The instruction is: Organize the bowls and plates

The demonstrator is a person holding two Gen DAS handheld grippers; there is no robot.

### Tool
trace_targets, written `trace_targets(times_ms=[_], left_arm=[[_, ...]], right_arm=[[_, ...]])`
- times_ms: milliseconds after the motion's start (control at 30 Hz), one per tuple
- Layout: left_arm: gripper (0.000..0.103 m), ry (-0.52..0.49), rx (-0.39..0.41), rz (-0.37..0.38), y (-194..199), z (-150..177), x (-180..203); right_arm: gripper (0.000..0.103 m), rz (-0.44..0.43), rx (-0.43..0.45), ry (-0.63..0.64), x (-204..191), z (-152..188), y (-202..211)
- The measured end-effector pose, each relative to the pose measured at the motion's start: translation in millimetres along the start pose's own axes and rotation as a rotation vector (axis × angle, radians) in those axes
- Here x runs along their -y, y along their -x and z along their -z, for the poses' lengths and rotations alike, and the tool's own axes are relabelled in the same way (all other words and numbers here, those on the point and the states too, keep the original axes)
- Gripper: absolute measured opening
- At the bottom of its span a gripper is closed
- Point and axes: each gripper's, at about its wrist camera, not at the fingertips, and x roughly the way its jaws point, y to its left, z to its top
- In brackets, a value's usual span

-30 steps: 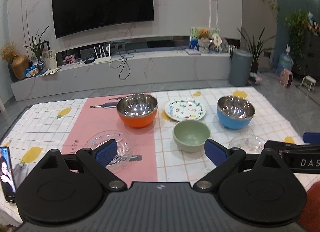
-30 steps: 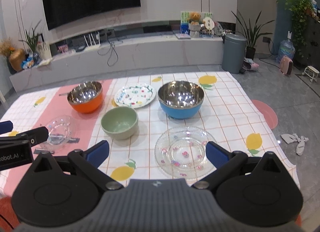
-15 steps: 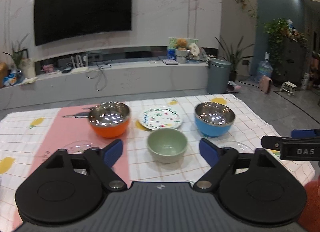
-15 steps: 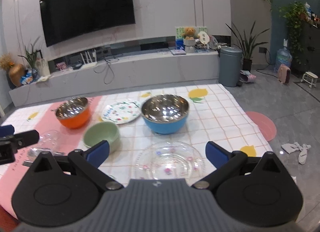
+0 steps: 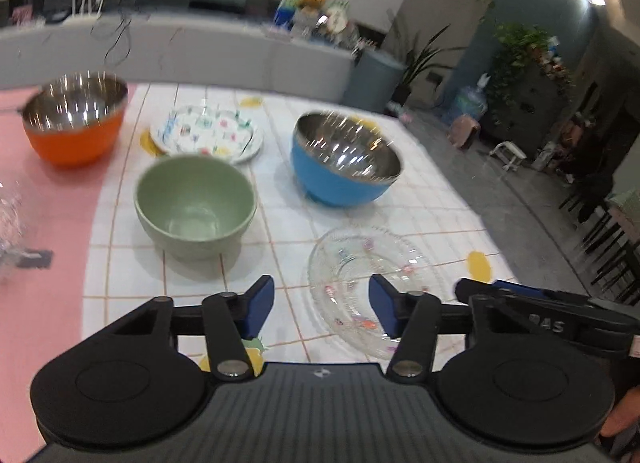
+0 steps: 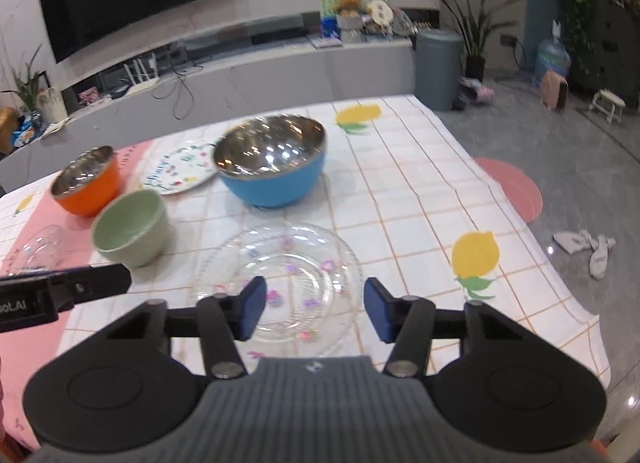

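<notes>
Grippers are both spread and empty: left gripper (image 5: 322,305), right gripper (image 6: 311,310). I see the glass plate (image 6: 280,283) lying flat on the tablecloth (image 6: 420,199), just ahead of the right gripper's blue pads (image 6: 252,313). I judge a low, level approach best, pinching its near rim without scraping the green bowl (image 6: 130,227).

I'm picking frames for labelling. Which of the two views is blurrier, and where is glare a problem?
Left wrist view: motion blur smears the room, the blue bowl and the orange bowl; the left gripper stays sharp. Right wrist view: milder blur; the clear plate is readable. Glare: light streaks speckle both steel bowl interiors in both views.
</notes>
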Motion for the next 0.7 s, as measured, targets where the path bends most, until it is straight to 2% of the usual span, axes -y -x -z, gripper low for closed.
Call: trace_targets(times_ms=[133, 200, 233, 367, 433, 600, 700], left_arm=[[0.049, 0.068, -0.058, 0.010, -29.5, -1.8, -6.0], [0.035, 0.071, -0.069, -0.008, -38.8, -1.7, -6.1], [0.033, 0.062, -0.071, -0.025, -41.4, -1.8, -4.7], [0.032, 0.094, -0.066, -0.024, -49.7, -1.0, -6.6], [0.031, 0.108, -0.079, -0.034, -55.4, -0.8, -7.8], [0.031, 0.129, -0.093, -0.019, -63.7, -0.3, -10.6], [0.026, 0.124, -0.092, -0.016, -67.0, 0.1, -10.0]], right_arm=[[0.043, -0.012, -0.061, -0.091, 21.8, -2.4, -26.8], [0.039, -0.027, -0.090, -0.143, 31.7, -1.9, -37.9], [0.038, -0.030, -0.101, -0.165, 36.0, -1.6, -42.3], [0.035, -0.042, -0.124, -0.232, 48.4, 0.6, -51.6], [0.027, -0.058, -0.135, -0.254, 53.7, 1.4, -56.1], [0.026, -0.084, -0.158, -0.297, 61.2, 5.5, -66.4], [0.018, -0.101, -0.161, -0.315, 63.8, 7.5, -68.5]])
